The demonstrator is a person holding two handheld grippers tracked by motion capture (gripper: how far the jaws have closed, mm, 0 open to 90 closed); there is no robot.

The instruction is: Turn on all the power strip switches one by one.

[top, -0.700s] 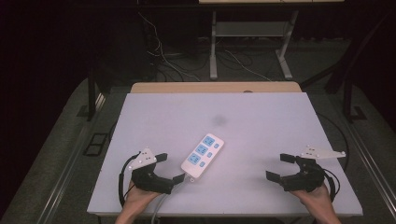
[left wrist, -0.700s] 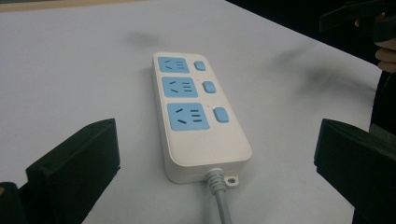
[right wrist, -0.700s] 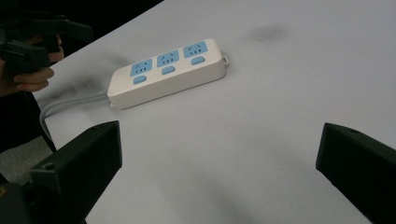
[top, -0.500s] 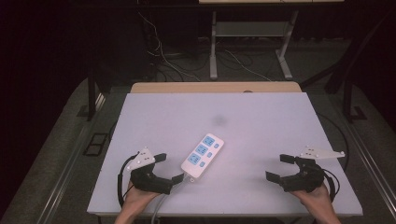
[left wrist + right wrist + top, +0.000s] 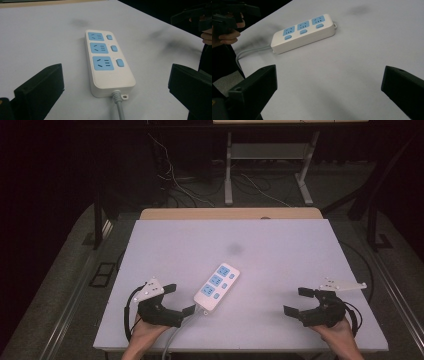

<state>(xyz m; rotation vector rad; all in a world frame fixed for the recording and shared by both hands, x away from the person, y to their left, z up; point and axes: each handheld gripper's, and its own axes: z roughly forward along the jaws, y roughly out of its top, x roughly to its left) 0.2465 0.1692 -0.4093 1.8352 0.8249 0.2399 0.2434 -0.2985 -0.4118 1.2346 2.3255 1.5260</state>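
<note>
Unlabelled white plastic power strip (image 5: 216, 287) with three blue sockets

Both hand-held grippers, left (image 5: 176, 299) and right (image 5: 298, 301), stood open, unmoved since earlier; strip just ahead of the left.

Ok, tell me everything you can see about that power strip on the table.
The power strip is a white, glossy plastic bar with rounded corners, three blue sockets in a row and a small blue switch beside each. It lies flat and diagonal on the white table, face up, nothing plugged in. A grey cable leaves its near end beside a mounting tab.
</note>
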